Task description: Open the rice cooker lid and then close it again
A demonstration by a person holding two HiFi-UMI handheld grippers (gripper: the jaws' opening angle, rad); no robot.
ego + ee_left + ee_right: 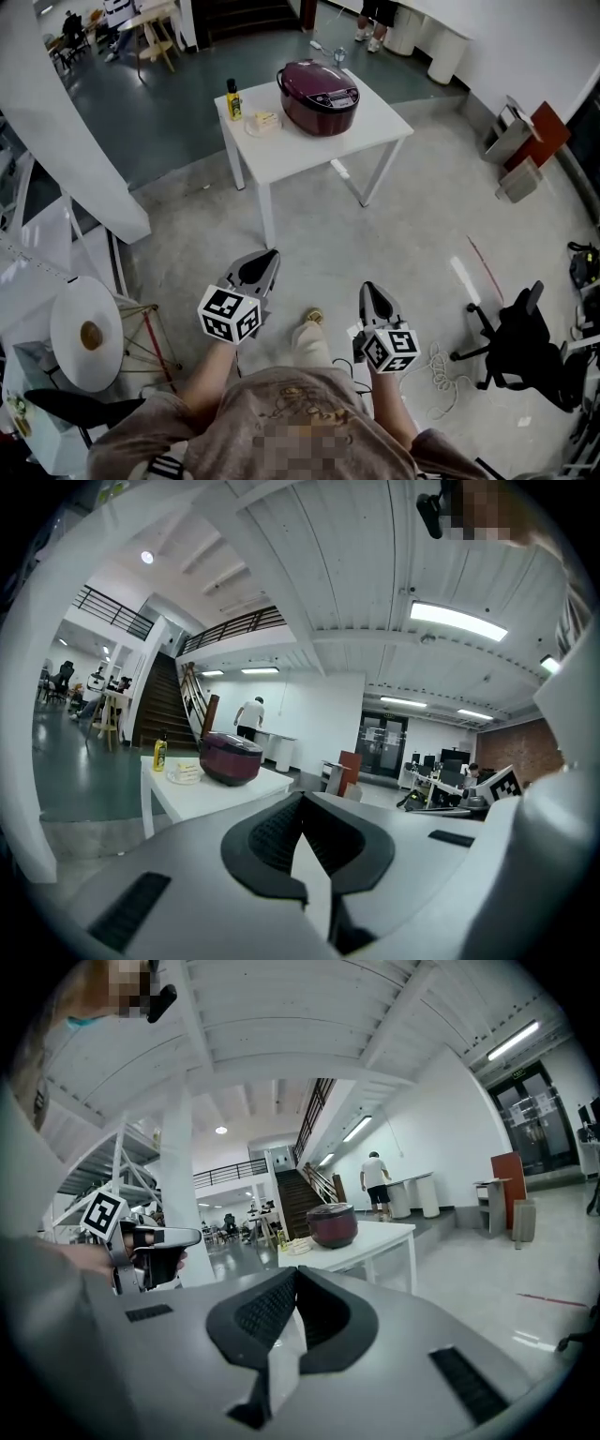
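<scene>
**Rice cooker far ahead, both grippers shut and empty**

The maroon rice cooker (319,97) stands with its lid down on a white table (375,131), straight ahead of both grippers and well apart from them, with a stretch of bare floor between. Its body is round, so no long axis matters. The pale control panel on top seems to sit on the side toward the right gripper, though which edge carries the hinge is too small to tell.

On the same table, left of the cooker as the grippers face it, are a yellow bottle (233,98) and a small plate (264,122).

The left gripper (265,261) has its jaws pressed together with nothing between them, and its own view puts the cooker (231,757) a little left of the jaw line. The right gripper (372,295) is likewise closed and empty, and sees the cooker (333,1224) slightly right of its jaw line.

The cooker therefore lies between the two. The left gripper looks marginally further forward, so likely a touch nearer. Opening the lid has not begun, and the approach comes first.
</scene>
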